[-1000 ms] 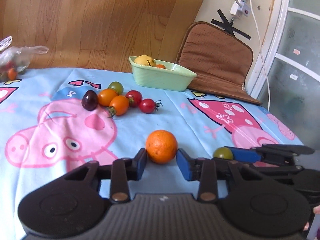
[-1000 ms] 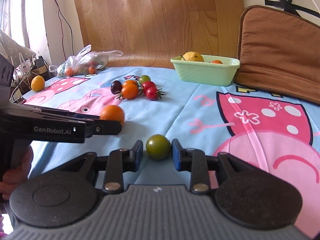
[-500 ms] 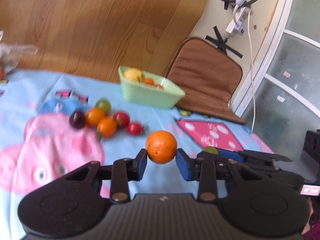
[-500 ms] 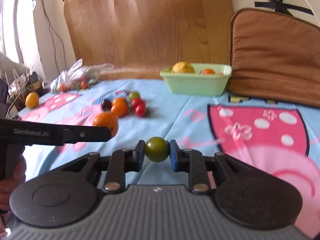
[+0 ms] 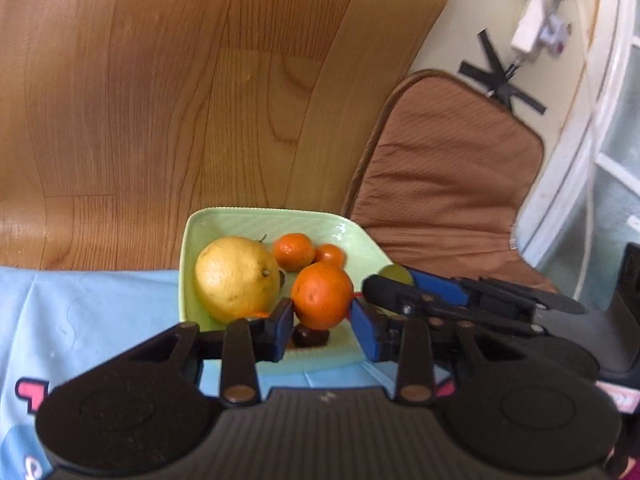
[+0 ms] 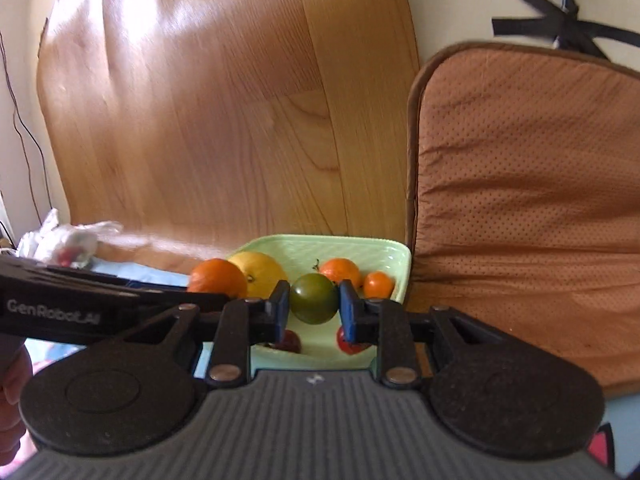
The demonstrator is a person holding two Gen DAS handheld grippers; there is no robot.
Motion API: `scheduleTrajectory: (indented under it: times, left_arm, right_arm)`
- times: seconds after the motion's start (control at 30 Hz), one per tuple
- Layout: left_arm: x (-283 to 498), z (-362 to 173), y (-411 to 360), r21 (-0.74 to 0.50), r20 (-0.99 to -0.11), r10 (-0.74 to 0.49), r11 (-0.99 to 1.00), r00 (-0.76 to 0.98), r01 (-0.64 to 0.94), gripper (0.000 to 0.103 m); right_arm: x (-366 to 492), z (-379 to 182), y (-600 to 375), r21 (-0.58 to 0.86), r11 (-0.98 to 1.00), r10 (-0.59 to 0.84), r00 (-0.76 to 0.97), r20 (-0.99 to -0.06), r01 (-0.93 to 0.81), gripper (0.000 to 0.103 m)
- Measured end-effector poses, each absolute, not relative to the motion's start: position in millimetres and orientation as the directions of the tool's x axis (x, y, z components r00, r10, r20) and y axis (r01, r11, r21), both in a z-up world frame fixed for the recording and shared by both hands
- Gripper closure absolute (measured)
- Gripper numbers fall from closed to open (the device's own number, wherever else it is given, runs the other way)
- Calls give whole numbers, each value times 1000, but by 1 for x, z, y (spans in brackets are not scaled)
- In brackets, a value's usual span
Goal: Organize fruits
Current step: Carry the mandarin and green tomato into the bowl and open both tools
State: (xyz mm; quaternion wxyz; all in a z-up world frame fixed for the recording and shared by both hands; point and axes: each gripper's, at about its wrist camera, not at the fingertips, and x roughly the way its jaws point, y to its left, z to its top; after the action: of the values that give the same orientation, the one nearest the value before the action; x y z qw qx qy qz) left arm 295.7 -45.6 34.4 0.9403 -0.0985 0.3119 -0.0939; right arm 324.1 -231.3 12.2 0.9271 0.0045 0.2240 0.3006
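The left gripper (image 5: 322, 322) pinches an orange mandarin (image 5: 322, 295) and the right gripper (image 6: 313, 311), jaws easing apart, has a green tomato (image 6: 314, 298) between its pads, both over the green dish (image 6: 370, 249); released together, either fruit may bounce off the yellow citrus (image 5: 237, 278) and roll out.

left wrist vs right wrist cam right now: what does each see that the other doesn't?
Only left wrist: the white power strip on the wall, the window frame.
Only right wrist: the plastic bag, a red tomato in the dish.
Both: green dish, yellow fruit, left gripper shut on the orange, right gripper holding the green tomato, brown cushion.
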Motion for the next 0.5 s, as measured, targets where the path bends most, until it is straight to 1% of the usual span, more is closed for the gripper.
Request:
scheduleTrajectory:
  times: [0.07,0.1,0.17,0.23,0.3,0.37,0.43,0.5]
  left_arm:
    - [304,29,-47,-236,-576,-222,967,787,100,68]
    - [305,28,-47,-241,-581,-219,966,784,92,65]
    - [300,29,-46,-252,-579,-212,965,787,75,63]
    - [283,39,-43,-260,-557,-208,963,804,69,63]
    - [256,51,-36,-274,-526,-204,960,826,63,63]
    - [219,60,-24,-288,-495,-189,956,848,45,63]
    - [175,61,-9,-281,-478,-146,960,866,7,63]
    - [131,53,4,-271,-480,-70,960,875,-71,61]
  right_arm:
    - [329,8,-237,164,824,555,719,-418,-542,72]
    - [330,9,-241,170,825,556,720,-416,-539,70]
    - [326,14,-249,172,827,556,738,-382,-535,69]
    - [323,20,-258,202,827,561,750,-351,-525,69]
    - [323,24,-263,230,821,570,749,-336,-522,69]
    - [317,30,-264,244,823,568,748,-343,-513,69]
    - [303,37,-265,283,810,586,729,-353,-513,69]
    - [280,38,-266,324,771,637,681,-361,-549,69]
